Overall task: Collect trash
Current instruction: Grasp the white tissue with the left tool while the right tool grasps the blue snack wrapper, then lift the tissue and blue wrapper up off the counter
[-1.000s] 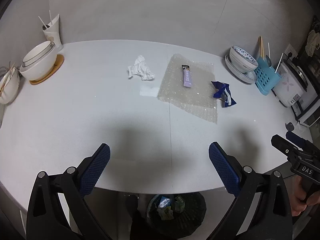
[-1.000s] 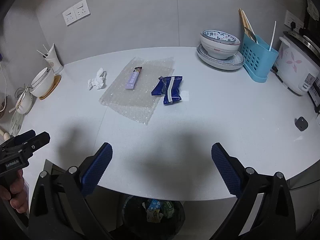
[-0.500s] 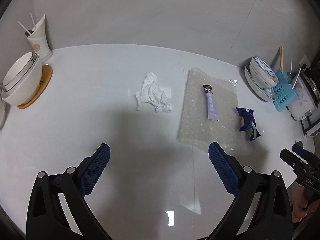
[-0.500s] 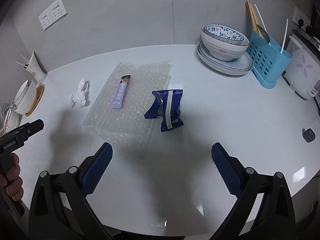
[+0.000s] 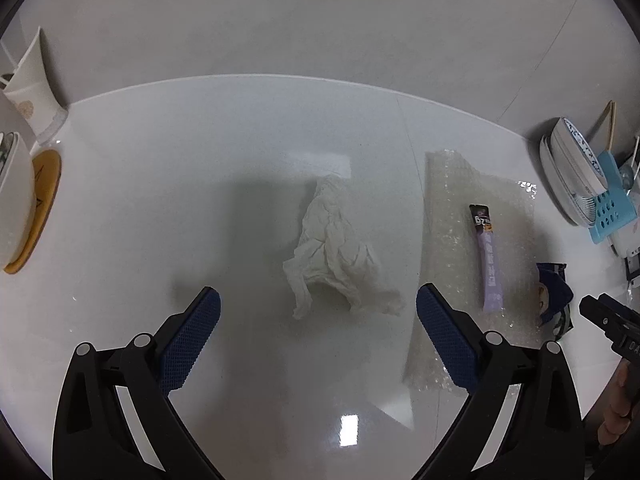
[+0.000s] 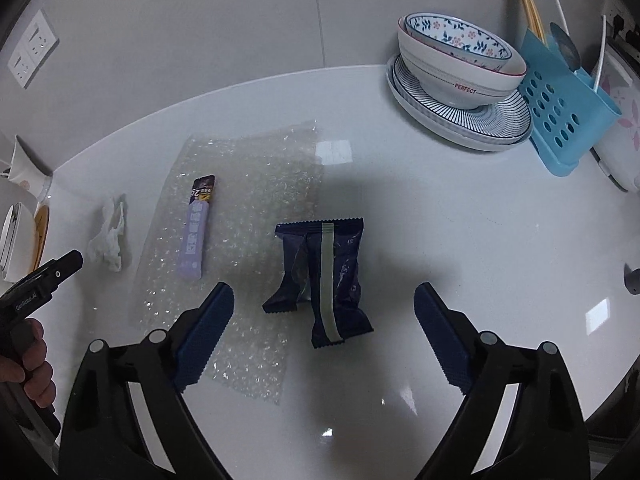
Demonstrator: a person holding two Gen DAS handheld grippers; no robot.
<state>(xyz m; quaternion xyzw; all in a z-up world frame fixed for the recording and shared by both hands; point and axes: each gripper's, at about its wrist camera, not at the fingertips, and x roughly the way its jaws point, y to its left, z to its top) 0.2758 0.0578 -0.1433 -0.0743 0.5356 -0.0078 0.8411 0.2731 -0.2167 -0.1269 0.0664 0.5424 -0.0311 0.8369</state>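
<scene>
A crumpled white tissue [image 5: 336, 252] lies on the white table, just ahead of my open left gripper [image 5: 318, 312], between its fingers' line. A dark blue snack wrapper [image 6: 324, 276] lies just ahead of my open right gripper [image 6: 324, 308]. A purple stick sachet [image 6: 196, 228] rests on a clear bubble-wrap sheet [image 6: 248, 200] to its left. The tissue [image 6: 108, 236] shows small at the left of the right wrist view. The sachet [image 5: 488, 256] and the wrapper [image 5: 554, 296] show at the right of the left wrist view.
Stacked bowls on a striped plate [image 6: 460, 80], a blue cutlery holder [image 6: 560, 108] and a rice cooker [image 6: 620, 120] stand at the back right. A white bowl on a wooden coaster [image 5: 24, 208] and a cup [image 5: 32, 92] stand at the left.
Both grippers have moved forward over the table and lower. The tissue and the blue wrapper have grown larger in view. The bin under the table edge has gone out of view.
</scene>
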